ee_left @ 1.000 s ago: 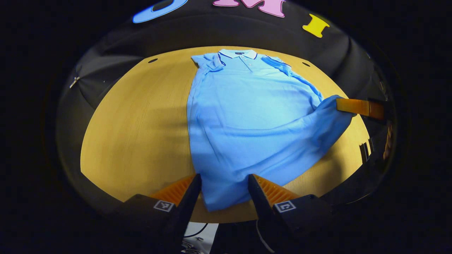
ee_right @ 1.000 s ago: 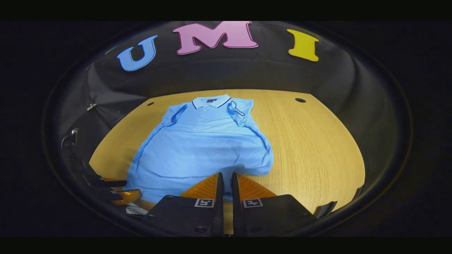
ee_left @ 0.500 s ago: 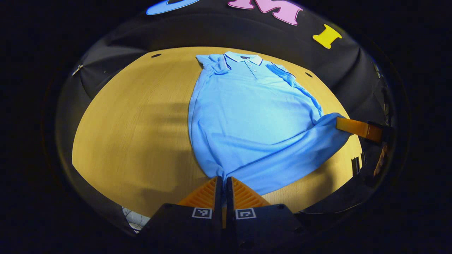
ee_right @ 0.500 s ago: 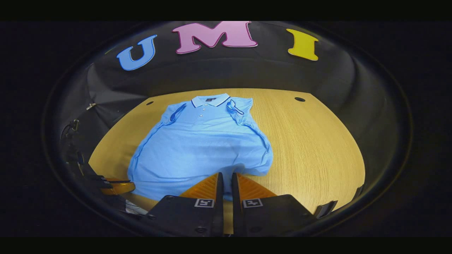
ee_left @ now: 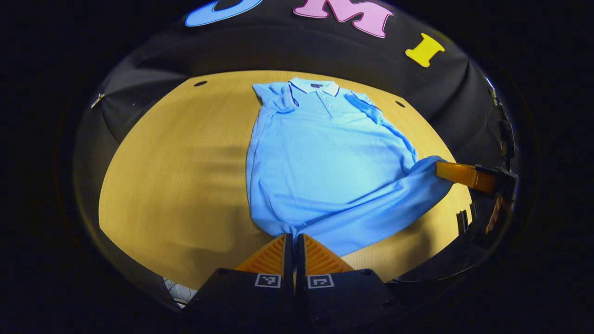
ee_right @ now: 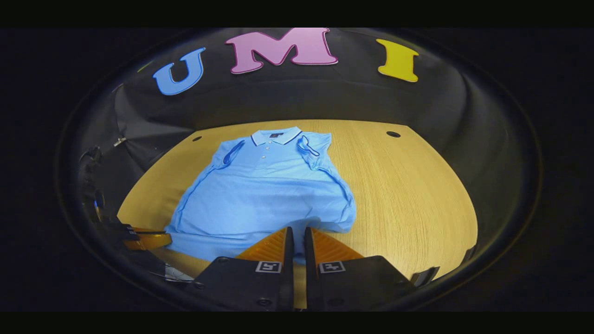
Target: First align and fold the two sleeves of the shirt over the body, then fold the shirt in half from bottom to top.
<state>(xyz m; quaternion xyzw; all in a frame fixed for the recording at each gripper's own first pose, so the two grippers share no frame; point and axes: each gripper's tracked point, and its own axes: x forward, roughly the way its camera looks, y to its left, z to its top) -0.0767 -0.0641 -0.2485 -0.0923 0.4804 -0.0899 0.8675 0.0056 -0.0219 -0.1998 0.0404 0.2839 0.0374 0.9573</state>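
Since 1 second ago the left gripper (ee_left: 291,239) has gone from standing wide apart around the hem to being pinched together on it, and the near edge of the shirt (ee_left: 325,157) has drawn up off the table (ee_left: 176,176) a little toward the collar. The right gripper (ee_right: 296,232) has kept its hold throughout, with the cloth in front of it barely shifting.

Both sleeves (ee_right: 315,148) already lie folded inward over the chest, just below the collar, so by the look of things the first part of the task is done and the bottom-to-top fold is the step in hand. The left gripper's 2 fingers are closed with almost no gap, the bottom-left corner of the hem caught between them. In the right gripper view, that tool's fingers are likewise nearly together with a strip of blue cloth between them at the bottom-right corner. In the left gripper view the right gripper appears far off to the side, its finger pressed into the hem.

The shirt lies straight ahead of both tools, collar at the far end, its hem stretched between them and slightly sagging.

The next move probably calls for lifting both corners together, carrying them forward at an even pace toward the collar, and keeping the hem taut so it lands square on the shoulders.
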